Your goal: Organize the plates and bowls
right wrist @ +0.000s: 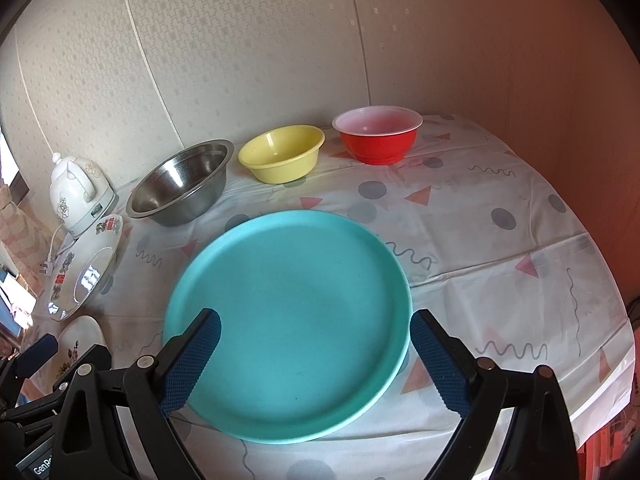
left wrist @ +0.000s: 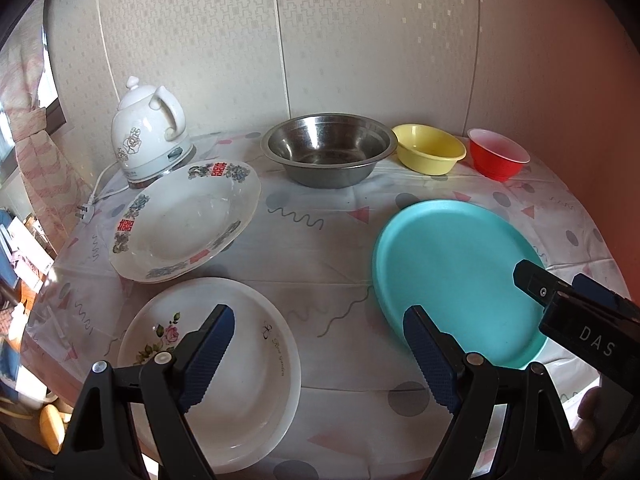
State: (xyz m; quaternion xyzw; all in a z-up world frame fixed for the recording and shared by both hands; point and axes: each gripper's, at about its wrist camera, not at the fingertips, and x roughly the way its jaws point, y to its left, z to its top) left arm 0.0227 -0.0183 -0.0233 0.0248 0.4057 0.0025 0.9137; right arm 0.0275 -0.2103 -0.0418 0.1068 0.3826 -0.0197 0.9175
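Nearest the camera, we see our left gripper [left wrist: 318,322] with its blue-padded fingers spread apart and holding nothing. It hangs over the near edge of the table [left wrist: 332,248], between two plates. The right gripper [right wrist: 314,334] is likewise spread wide and empty, hanging low over the near part of the turquoise plate [right wrist: 288,320]. We judge both are poised to begin sorting, since nothing is stacked yet.

Going left to right along the near side: a white rose plate [left wrist: 224,384] lies flat under the left gripper's left finger. Just beyond it, a white plate with red characters [left wrist: 180,220] sits tilted, its near edge appearing to rest on the rose plate's rim. The turquoise plate lies flat on the right, well apart from the other two.

Along the far side, left to right: a white electric kettle [left wrist: 148,136] with its cord [left wrist: 100,196] trailing off the table, then a steel bowl [left wrist: 328,152], a yellow bowl [left wrist: 428,152] and a red bowl [left wrist: 498,156] in a row near the wall, each standing upright and separate.

The middle of the patterned cloth is open. The kettle stands close behind the character plate and could crowd a lift there.
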